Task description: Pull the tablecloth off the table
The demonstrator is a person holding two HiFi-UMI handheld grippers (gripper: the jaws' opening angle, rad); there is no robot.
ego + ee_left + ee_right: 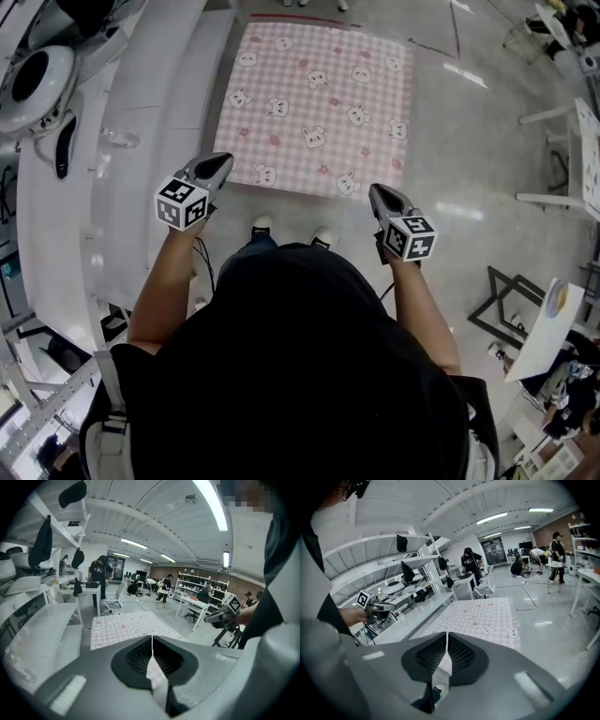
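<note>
Nearest the camera, a black shirt (300, 375) filled the bottom of the head view, and two bare forearms (164, 281) reached forward from it. The left gripper (223, 163) was held out on the left and the right gripper (377, 191) on the right, well apart from each other. Both pointed forward and down toward the near edge of the tablecloth (319, 103) and were clear of it. In the left gripper view its jaws met along a thin line with nothing between them. The right gripper's jaws were likewise pressed together and empty in its own view. Between the two grippers, the toes of two white shoes (262, 225) showed on the glossy grey floor (469, 150), just short of the cloth's near edge. The tablecloth, pink-checked with white cartoon bears, lay spread flat and square straight ahead. It covered whatever it rested on, so the table itself could not be made out. A long white counter (141, 206) ran along its left side. Farther off, the left gripper view showed a white office chair (112, 603) beyond the cloth's far edge and a person in black (99, 571) standing by it. Beyond them were white tables (199, 604) with more people around them, and long light strips (211, 503) on the ceiling.
</note>
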